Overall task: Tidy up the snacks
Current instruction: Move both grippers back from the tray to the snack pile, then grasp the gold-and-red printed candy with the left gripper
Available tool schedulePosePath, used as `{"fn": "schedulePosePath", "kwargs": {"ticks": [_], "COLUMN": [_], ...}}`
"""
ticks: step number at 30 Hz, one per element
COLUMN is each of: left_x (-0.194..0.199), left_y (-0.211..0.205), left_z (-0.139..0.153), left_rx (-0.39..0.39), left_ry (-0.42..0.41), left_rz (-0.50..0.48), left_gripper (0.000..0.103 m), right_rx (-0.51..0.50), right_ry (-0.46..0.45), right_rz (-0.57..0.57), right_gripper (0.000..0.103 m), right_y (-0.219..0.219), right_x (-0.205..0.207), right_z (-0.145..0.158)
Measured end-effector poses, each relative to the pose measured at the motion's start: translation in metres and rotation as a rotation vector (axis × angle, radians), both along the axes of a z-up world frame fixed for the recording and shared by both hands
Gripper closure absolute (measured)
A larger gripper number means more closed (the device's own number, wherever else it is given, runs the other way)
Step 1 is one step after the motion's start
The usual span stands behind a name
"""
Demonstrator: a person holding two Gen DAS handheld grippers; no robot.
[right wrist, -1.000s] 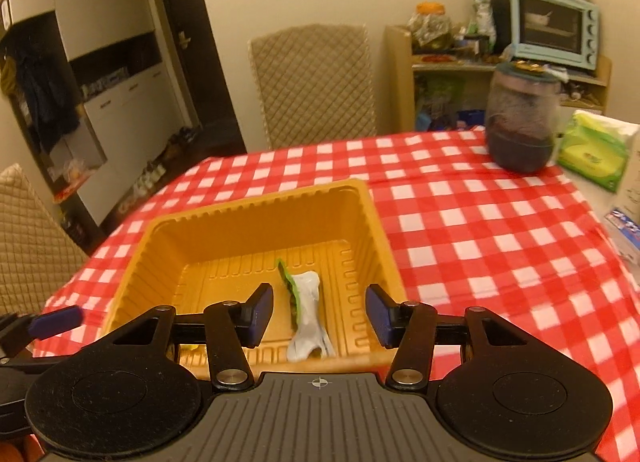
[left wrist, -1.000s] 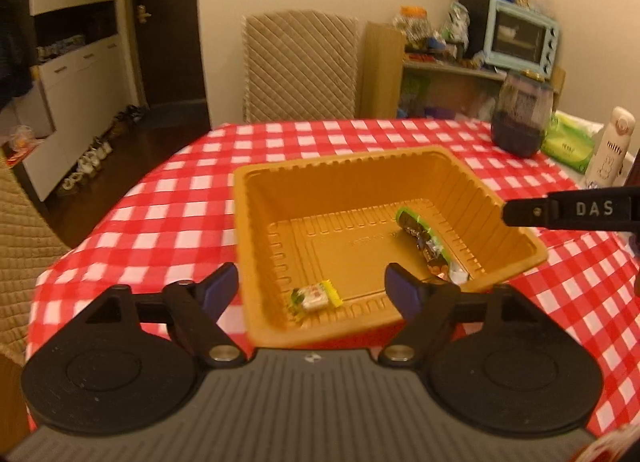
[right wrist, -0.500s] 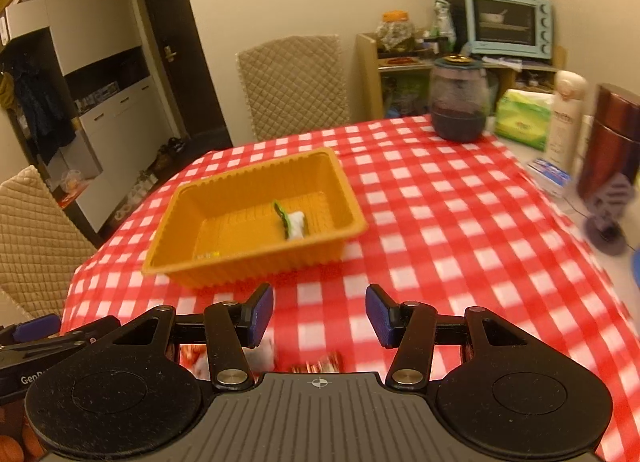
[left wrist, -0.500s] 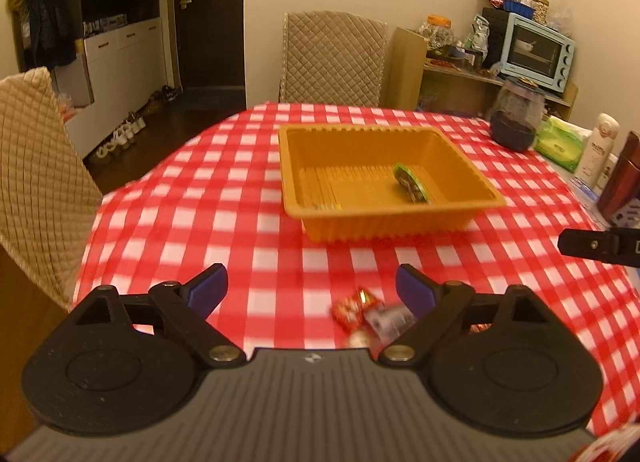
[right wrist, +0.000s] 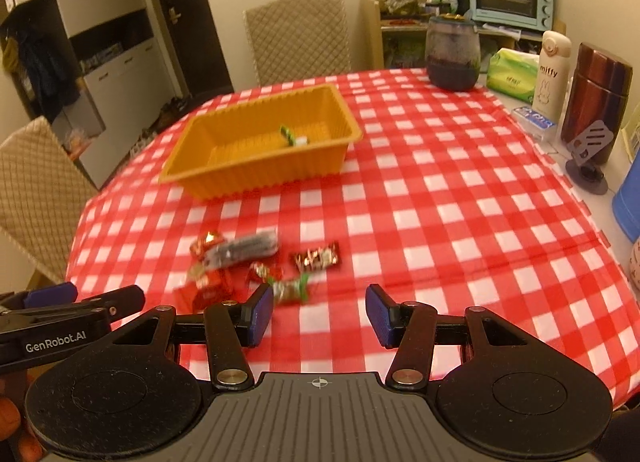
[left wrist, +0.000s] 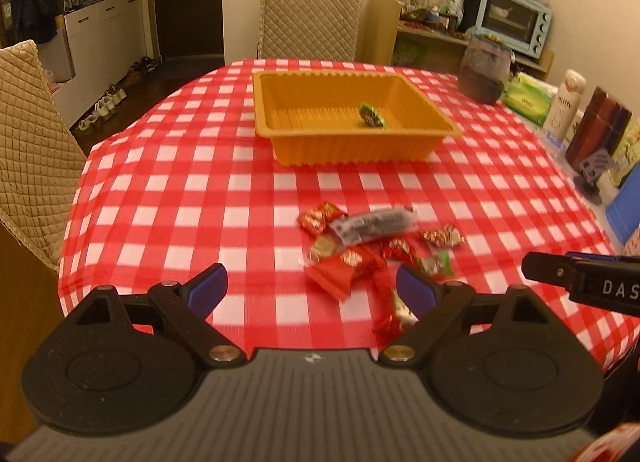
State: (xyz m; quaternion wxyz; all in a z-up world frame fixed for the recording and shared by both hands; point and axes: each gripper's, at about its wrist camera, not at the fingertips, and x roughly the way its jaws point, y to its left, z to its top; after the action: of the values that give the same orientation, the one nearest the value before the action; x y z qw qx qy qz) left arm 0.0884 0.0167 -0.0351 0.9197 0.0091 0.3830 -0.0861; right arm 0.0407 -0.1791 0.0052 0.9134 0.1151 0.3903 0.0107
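Note:
An orange tray (left wrist: 352,149) (right wrist: 256,177) stands mid-table with a green-wrapped snack (left wrist: 374,116) (right wrist: 289,135) inside. A heap of wrapped snacks (left wrist: 376,246) (right wrist: 248,262), mostly red with one long grey packet (left wrist: 374,223) (right wrist: 242,249), lies on the checked cloth near the front edge. My left gripper (left wrist: 312,292) is open and empty, low, just short of the heap. My right gripper (right wrist: 318,316) is open and empty, a little right of the heap. Each gripper's side shows in the other's view.
A dark jar (right wrist: 452,53), green tissue pack (right wrist: 512,75), white bottle (right wrist: 552,71) and maroon flask (right wrist: 598,101) stand along the table's right side. A blue container (right wrist: 628,201) sits at the right edge. Quilted chairs stand at the left (left wrist: 28,157) and far side (left wrist: 308,17).
Both grippers have pulled back from over the tray toward the table's front edge. The snack heap has come into view in front of them. Both stay open.

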Motion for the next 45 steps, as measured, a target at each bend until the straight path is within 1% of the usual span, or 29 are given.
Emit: {"fn": "schedulePosePath", "kwargs": {"ticks": [3,10,19,28,33,37,39,45], "left_x": [-0.004,-0.006,-0.003,0.0,0.004,0.007,0.01,0.021], "left_y": [-0.003,-0.006,-0.013,-0.029,-0.04,-0.051,-0.057,-0.069], "left_z": [-0.003,-0.007,-0.011,-0.022,-0.029,-0.035,-0.04,-0.057], "left_rx": [0.012,0.006,0.004,-0.004,-0.012,-0.01,-0.006,0.014], "left_ry": [0.008,0.028,0.047,0.065,0.075,0.08,0.088,0.104], "left_rz": [-0.002,0.001,-0.021,-0.077,-0.121,-0.157,-0.176,-0.199], "left_gripper": [0.013,0.013,0.013,0.02,0.034,0.042,0.049,0.06], "right_rx": [-0.006,-0.038,-0.047,-0.057,-0.068,-0.076,-0.074,-0.071], "right_ry": [0.014,0.037,0.057,0.069,0.07,0.074,0.08,0.09], "right_rz": [0.007,0.023,0.017,0.008,-0.002,-0.021,-0.031,-0.045], "right_gripper": [0.051,0.051,0.051,0.051,0.051,0.051,0.051,0.051], "right_y": [0.001,0.001,-0.002,-0.009,-0.016,-0.024,-0.029,-0.037], "right_x": [-0.001,0.004,0.007,0.013,0.018,0.022,0.025,0.03], "right_z": [-0.004,-0.009,-0.015,-0.024,-0.031,-0.036,-0.039,-0.046]}}
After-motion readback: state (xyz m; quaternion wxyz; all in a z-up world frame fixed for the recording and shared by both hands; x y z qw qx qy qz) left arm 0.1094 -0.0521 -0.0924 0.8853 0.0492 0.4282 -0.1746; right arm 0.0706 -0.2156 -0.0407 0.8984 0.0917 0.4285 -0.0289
